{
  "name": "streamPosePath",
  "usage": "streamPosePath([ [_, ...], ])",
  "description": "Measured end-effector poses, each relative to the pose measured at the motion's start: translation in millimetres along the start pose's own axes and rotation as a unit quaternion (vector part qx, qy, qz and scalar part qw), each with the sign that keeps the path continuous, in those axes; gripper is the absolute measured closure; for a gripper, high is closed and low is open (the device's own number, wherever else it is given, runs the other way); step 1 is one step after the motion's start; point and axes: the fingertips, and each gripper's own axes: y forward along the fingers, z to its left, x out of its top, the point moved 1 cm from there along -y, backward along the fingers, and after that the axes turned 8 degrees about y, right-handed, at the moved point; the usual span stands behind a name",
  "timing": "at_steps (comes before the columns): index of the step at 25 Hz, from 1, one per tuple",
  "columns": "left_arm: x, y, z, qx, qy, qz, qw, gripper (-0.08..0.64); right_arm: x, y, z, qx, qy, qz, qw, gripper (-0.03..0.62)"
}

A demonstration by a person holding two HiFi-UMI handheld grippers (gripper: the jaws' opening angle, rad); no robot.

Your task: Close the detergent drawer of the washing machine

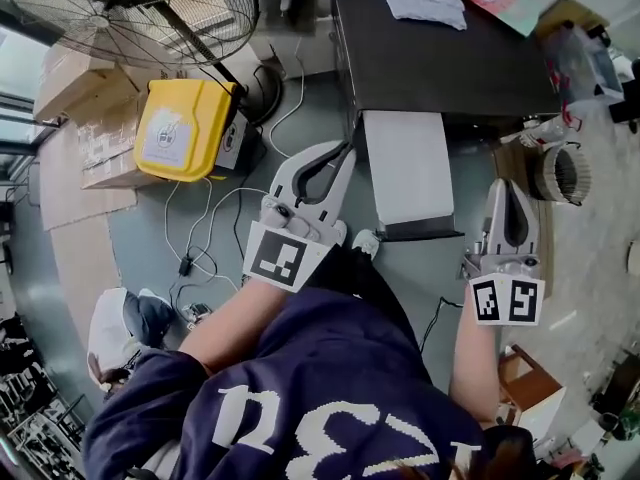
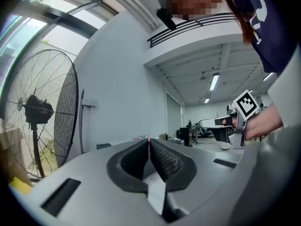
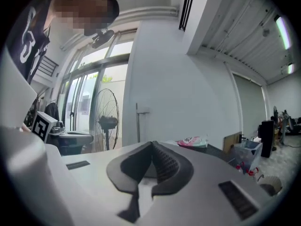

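Both pairs of jaws are pressed together and empty. The left gripper (image 1: 340, 158) sits just beside the white detergent drawer (image 1: 403, 168), which juts open from the dark washing machine (image 1: 440, 63). The right gripper (image 1: 507, 198) is farther off. I would set closed tips squarely on the drawer's front and push straight in.

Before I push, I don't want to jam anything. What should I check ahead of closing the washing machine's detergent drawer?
1. Is the drawer pulled out of the machine and ready to push? Ok.
2. Is the left gripper shut and empty? Ok.
3. Is the right gripper shut and empty? Ok.
4. Is a gripper lined up on the drawer's front? Not ok: in the head view one is off to each side.
5. Is anything inside the drawer blocking its way in? Cannot tell.
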Motion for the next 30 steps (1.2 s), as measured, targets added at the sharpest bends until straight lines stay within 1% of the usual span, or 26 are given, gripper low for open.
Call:
streamPosePath([
  [2,-16.5,-3.7,-12.1,-0.006,-0.002,0.014,0.9999,0.546,-20.9,-7.4,-10.5,0.0,0.013,0.019,1.0,0.575],
  [4,-33.7,-7.8,-24.8,-0.013,-0.002,0.028,0.9995,0.546,-44.3,-15.0,-19.8,0.002,0.023,0.042,0.999,0.523],
  [8,-69.4,-14.8,-47.9,-0.035,0.002,0.058,0.9977,0.546,-91.5,-29.8,-36.1,0.006,0.022,0.092,0.996,0.511],
  [12,-100.4,-24.1,-70.8,-0.064,-0.003,0.086,0.9943,0.545,-137.0,-44.5,-50.7,0.005,0.032,0.145,0.989,0.475],
  [13,-107.6,-26.3,-77.3,-0.074,-0.004,0.093,0.993,0.536,-148.2,-47.8,-54.5,0.007,0.033,0.155,0.987,0.466],
  [15,-119.7,-29.1,-90.6,-0.094,-0.009,0.102,0.9903,0.468,-167.3,-54.0,-60.5,0.016,0.034,0.168,0.985,0.438],
  [17,-128.9,-31.6,-104.0,-0.115,-0.01,0.11,0.9872,0.461,-180.3,-60.3,-64.3,0.029,0.035,0.176,0.983,0.427],
  [19,-139.7,-34.8,-116.2,-0.136,-0.01,0.123,0.983,0.447,-190.5,-65.4,-67.2,0.042,0.036,0.184,0.981,0.41],
  [22,-157.5,-40.4,-130.7,-0.164,-0.027,0.146,0.9753,0.411,-204.6,-69.9,-71.1,0.056,0.047,0.204,0.976,0.361],
  [24,-168.0,-45.1,-140.4,-0.185,-0.029,0.159,0.9693,0.39,-212.9,-72.1,-72.0,0.063,0.059,0.213,0.973,0.328],
  [28,-188.9,-54.1,-162.9,-0.23,-0.041,0.187,0.9543,0.37,-236.1,-76.2,-65.9,0.09,0.068,0.244,0.963,0.29],
  [30,-197.6,-57.9,-171.8,-0.249,-0.044,0.199,0.9468,0.365,-245.8,-76.5,-62.9,0.1,0.07,0.255,0.959,0.287],
])
